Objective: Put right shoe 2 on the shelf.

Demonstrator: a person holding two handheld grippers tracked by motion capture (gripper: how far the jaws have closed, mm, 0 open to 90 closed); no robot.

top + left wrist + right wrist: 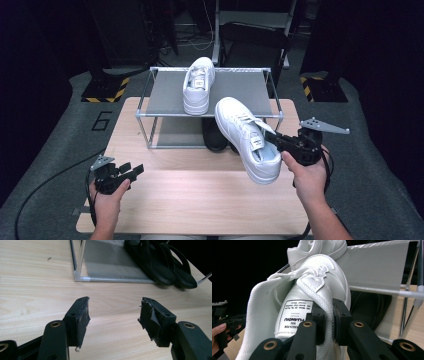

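Landmark: a grey two-tier shoe rack (227,89) stood at the far middle of the wooden table (200,200); every place below was taken from it.
Held sneaker: a white sneaker (247,137) hung in the air just in front of the rack's right front corner, toe towards the rack, heel towards the person, clear of the table top.
Right gripper: the right gripper (275,139) was clamped on the held sneaker, one jaw inside the shoe and one outside; in the right gripper view its jaws (328,321) pinched the padded collar edge beside the tongue label.
Right hand: the person's right hand (307,172) held that gripper to the right front of the rack.
Second sneaker: another white sneaker (199,85) lay on the rack's top shelf, left of its middle, heel at the front edge, toe pointing away.
Sandals: a pair of black sandals (160,262) sat on the rack's lower shelf, towards its right side.
Left gripper: the left gripper (131,171) was well in front of the rack's left corner, low over the table; its jaws stood wide apart with nothing between them.
Left hand: the person's left hand (107,197) gripped it near the table's front left.
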